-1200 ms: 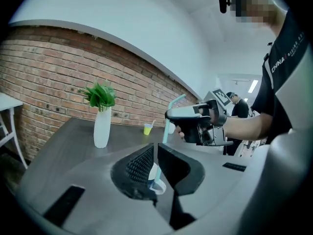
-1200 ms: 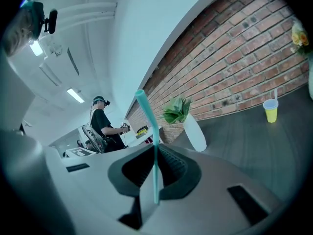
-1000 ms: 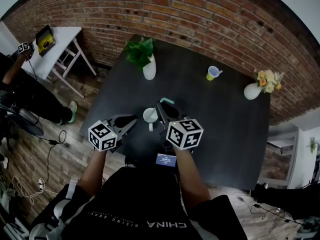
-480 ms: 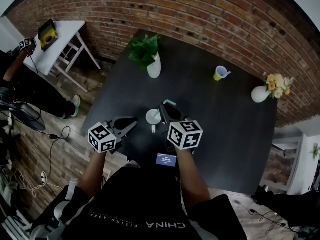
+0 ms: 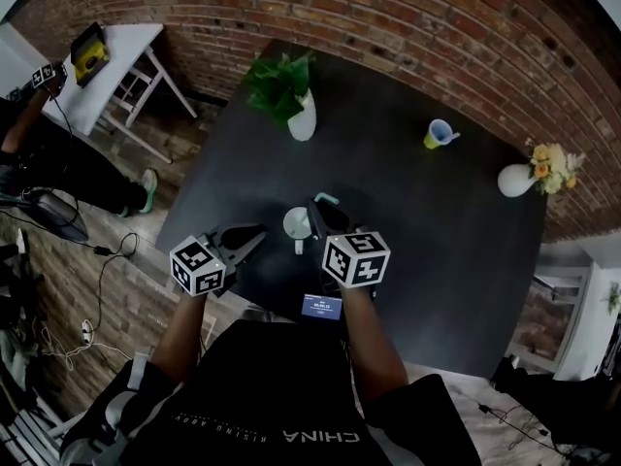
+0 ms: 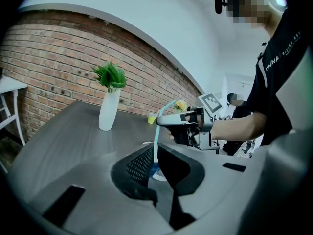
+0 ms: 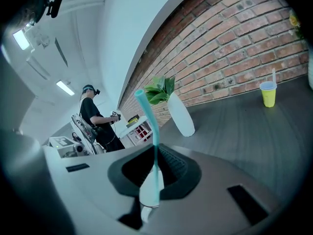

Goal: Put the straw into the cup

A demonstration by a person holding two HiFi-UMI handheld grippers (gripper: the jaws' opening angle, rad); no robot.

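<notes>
Right gripper [image 5: 318, 214]: fingers pressed together on the teal straw [image 7: 149, 119], pinching it low on its stem. The straw stands near upright, bent tip on top.
Left gripper [image 5: 254, 238]: fingers spread, nothing between them. They point at the cup [image 5: 296, 223] from its left, near but apart.
Straw position: right at the white cup, on its right side. Cannot tell whether the lower end is inside.

Edges and room: the cup sits close to the near edge of the tabletop [image 5: 417, 260]. Open dark surface lies to the right and beyond. The plant vase [image 5: 303, 122] is near the far left edge, the yellow cup [image 5: 437, 135] is far back, and the flower vase [image 5: 516, 179] is by the right edge. All three are well apart from the grippers.

Surface: dark, matte, square.
Room: brick wall [image 5: 408, 17] behind, wooden floor with cables at left, a small white table [image 5: 121, 51], and a second person [image 5: 39, 163] beside it.
</notes>
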